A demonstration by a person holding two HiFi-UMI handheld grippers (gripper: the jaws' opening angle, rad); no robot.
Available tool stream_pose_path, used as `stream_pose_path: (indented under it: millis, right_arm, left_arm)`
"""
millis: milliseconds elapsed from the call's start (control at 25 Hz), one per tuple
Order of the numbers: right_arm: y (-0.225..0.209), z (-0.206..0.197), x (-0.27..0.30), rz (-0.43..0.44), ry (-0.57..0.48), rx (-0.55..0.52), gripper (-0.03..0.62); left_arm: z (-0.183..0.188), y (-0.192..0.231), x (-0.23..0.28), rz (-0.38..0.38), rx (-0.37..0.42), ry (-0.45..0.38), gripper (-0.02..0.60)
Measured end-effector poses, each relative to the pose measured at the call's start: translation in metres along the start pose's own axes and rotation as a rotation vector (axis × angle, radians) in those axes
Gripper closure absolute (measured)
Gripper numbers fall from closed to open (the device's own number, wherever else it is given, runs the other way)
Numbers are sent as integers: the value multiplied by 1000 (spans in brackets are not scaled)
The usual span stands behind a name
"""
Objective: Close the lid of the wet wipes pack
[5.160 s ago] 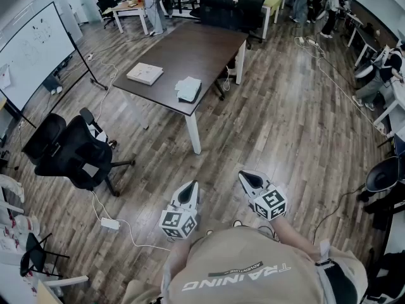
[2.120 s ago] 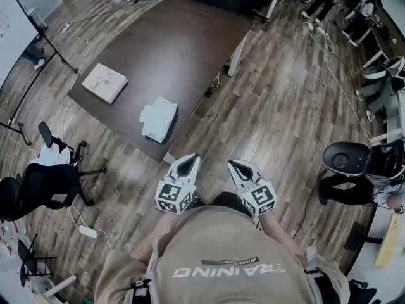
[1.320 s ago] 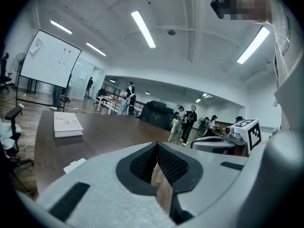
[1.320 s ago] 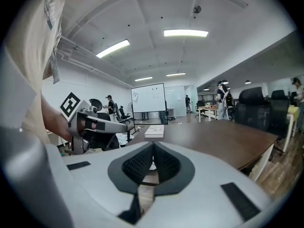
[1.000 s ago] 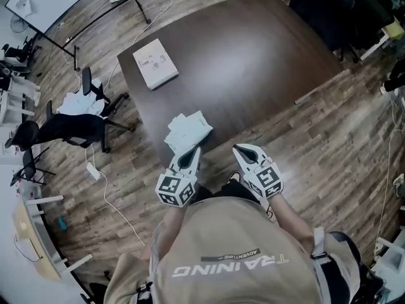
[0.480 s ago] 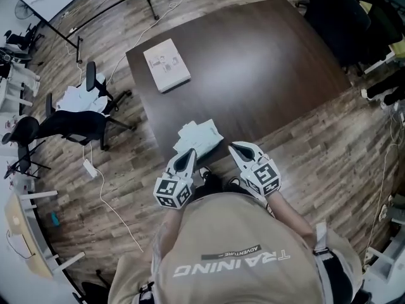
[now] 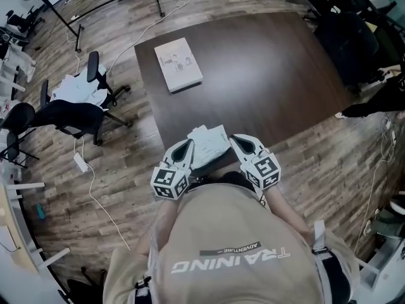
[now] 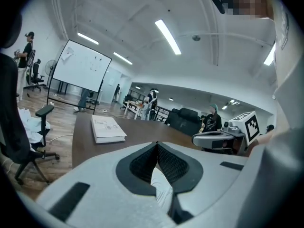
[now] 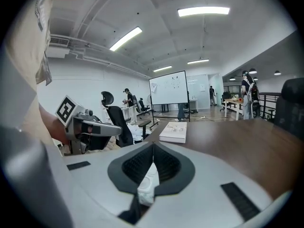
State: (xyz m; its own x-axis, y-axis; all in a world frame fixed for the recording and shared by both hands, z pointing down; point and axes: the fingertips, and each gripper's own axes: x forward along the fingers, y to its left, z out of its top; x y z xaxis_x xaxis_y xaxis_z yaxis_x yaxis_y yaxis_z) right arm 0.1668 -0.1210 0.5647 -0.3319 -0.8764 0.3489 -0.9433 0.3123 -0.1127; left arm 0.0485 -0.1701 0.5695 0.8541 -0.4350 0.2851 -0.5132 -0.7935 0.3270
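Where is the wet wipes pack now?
In the head view, the wet wipes pack lies at the near edge of the table, between the left gripper and right gripper.

one dark table (image 7: 272, 68) stands here, and on it i count two things: one wet wipes pack (image 7: 209, 143) and one flat white box (image 7: 179, 64). one person (image 7: 234, 246) holds two grippers, one left gripper (image 7: 186, 144) and one right gripper (image 7: 235, 139). each carries one marker cube, so two cubes (image 7: 169, 181) in all. there is one whiteboard (image 8: 80, 65). beside the table i make out at least two office chairs (image 7: 66, 116); the dark ones at the far corner are too bunched to count. one white power strip (image 7: 80, 162) lies on the floor (image 7: 304, 163).
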Motion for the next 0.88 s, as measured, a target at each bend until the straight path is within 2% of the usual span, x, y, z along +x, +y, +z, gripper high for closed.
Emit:
stream_pose_path:
  millis: [160, 320, 480, 720, 880]
  right_arm:
    - [4, 8, 20, 24, 11, -17, 580]
    - [3, 9, 33, 82, 44, -48, 580]
    - [1, 8, 50, 146, 79, -67, 580]
    - [0, 18, 77, 259, 104, -110, 579]
    - [-6, 21, 88, 318, 119, -114, 579]
  left_arm:
    - [-2, 15, -7, 18, 7, -1, 572]
    - [-12, 20, -8, 57, -29, -1, 572]
    - [-14, 18, -9, 73, -31, 13, 572]
    - [-4, 26, -10, 183, -59, -9, 572]
    - [13, 26, -2, 227, -48, -22, 572]
